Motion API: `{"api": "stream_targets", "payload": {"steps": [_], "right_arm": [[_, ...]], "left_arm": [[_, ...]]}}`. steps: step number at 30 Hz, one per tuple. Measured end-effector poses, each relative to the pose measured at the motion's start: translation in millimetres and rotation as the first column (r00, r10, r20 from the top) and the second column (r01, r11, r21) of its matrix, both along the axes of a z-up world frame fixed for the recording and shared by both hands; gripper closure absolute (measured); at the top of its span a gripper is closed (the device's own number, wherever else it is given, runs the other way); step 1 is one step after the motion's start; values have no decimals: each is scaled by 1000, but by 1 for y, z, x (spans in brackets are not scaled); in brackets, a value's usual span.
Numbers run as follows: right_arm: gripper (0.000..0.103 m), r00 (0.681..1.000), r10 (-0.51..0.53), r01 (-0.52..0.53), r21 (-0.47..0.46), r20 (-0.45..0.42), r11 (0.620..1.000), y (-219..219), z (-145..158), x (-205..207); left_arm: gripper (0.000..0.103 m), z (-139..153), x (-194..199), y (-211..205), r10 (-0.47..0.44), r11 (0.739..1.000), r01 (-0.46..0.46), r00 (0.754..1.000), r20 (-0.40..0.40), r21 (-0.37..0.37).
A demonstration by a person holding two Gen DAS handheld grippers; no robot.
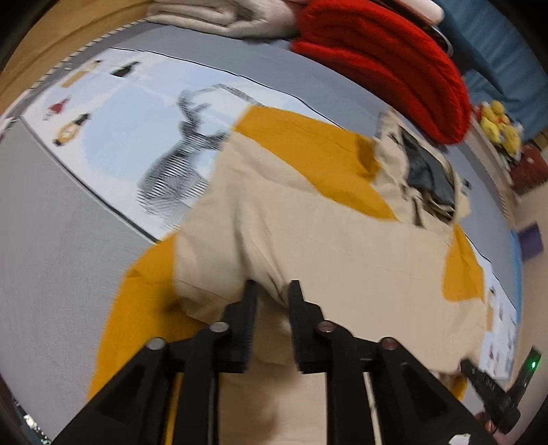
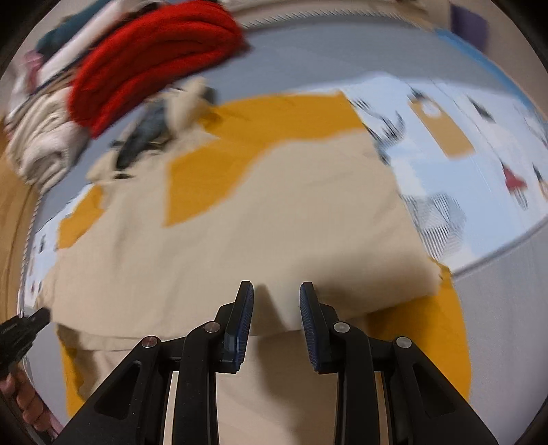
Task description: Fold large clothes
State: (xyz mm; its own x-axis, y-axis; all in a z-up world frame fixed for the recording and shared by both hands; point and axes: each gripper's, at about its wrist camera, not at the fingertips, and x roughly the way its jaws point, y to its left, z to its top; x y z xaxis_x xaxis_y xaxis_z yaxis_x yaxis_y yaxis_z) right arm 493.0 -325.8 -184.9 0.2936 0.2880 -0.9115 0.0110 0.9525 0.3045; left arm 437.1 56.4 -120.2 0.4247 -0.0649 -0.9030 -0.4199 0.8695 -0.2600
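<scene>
Beige trousers (image 1: 308, 246) are lying spread over a mustard-yellow cloth (image 1: 308, 150) on a bed covered by a grey and pale-blue printed sheet (image 1: 51, 222), their open waistband showing a dark lining toward the far edge. The left gripper (image 1: 272, 291) is hanging over the near part of the trousers, its fingers standing slightly apart with only fabric showing behind the gap. The right gripper (image 2: 276, 291) is hovering over a folded edge of the trousers (image 2: 239, 256), jaws likewise a little spread, pinching nothing. A folded red knit (image 1: 394, 68) and a folded cream garment (image 1: 219, 17) are sitting along the bed's far edge.
</scene>
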Motion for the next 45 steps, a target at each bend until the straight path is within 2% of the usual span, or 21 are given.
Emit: {"api": "stream_targets", "payload": {"steps": [4, 6, 11, 14, 15, 16, 17, 21, 24, 25, 27, 28, 29, 31, 33, 34, 35, 37, 39, 43, 45], "right_arm": [[74, 993, -72, 70, -18, -94, 997, -17, -21, 4], [74, 995, -77, 76, -15, -64, 997, -18, -12, 2], [74, 991, 6, -9, 15, 132, 1000, 0, 29, -2], [71, 994, 33, -36, 22, 105, 999, 4, 19, 1], [71, 997, 26, -29, 29, 74, 999, 3, 12, 2], [71, 998, 21, -23, 34, 51, 999, 1, 7, 4], [71, 999, 18, -19, 38, 29, 999, -1, 1, 5], [71, 1000, 9, -8, 33, -15, 999, -1, -13, 8], [71, 999, -8, 8, -6, -51, 1000, -7, -23, 7], [71, 998, -11, 10, -13, -59, 1000, -8, -25, 7], [71, 998, -19, 18, -18, -60, 1000, -9, -24, 6], [71, 999, -24, 22, -30, -49, 999, -9, -20, 6], [71, 999, -29, 28, -48, -21, 998, -8, -15, 6], [71, 1000, -15, 17, -72, 18, 997, -6, -9, 6], [71, 1000, -6, 4, -85, -30, 996, -7, -21, 7], [71, 999, -16, 11, -82, -50, 997, -9, -26, 7], [71, 998, -28, 23, -76, -58, 997, -12, -28, 7], [71, 999, -22, 18, -88, -44, 996, -11, -22, 7], [71, 1000, -11, 13, -82, 23, 997, -9, -5, 6], [71, 981, 54, -34, -110, 184, 993, 0, 34, -4], [71, 963, 91, -61, -125, 252, 990, 6, 53, -10]], "left_arm": [[76, -3, -1, 24, 93, 996, -93, 996, -9, -3], [76, -5, -1, 33, 109, 994, -110, 994, -7, -24], [75, -22, 11, 37, 59, 990, -63, 998, -33, -130], [76, -35, 14, 34, 51, 991, -58, 996, -66, -118], [79, -39, 15, 33, 39, 989, -49, 997, -70, -140], [99, -39, 16, 31, 24, 987, -33, 998, -61, -155], [101, -37, 15, 30, 14, 988, -21, 999, -47, -153], [101, -3, 8, 22, 37, 999, -37, 999, 24, 36], [92, -18, 14, 19, 27, 995, -20, 997, -76, 95], [91, -18, 15, 16, 28, 987, -12, 995, -97, 159], [92, 0, 13, 7, 19, 958, -8, 999, -37, 287], [91, 11, 12, 1, -12, 953, 7, 1000, 15, 303], [89, 17, 14, -5, -46, 955, 29, 998, 50, 294], [80, 9, 17, -10, -115, 979, 103, 992, 58, 179], [80, -28, 24, -10, -136, 990, 138, 989, -55, 25], [80, -43, 25, -10, -142, 990, 143, 983, -116, -1], [81, -55, 25, -10, -144, 989, 146, 976, -164, -1], [83, -51, 24, -13, -140, 988, 147, 978, -157, 38], [82, -31, 25, -21, -170, 979, 180, 980, -100, 97], [61, 16, 19, -41, -249, 947, 228, 966, 70, 227], [61, 26, 18, -49, -281, 932, 244, 953, 111, 270]]}}
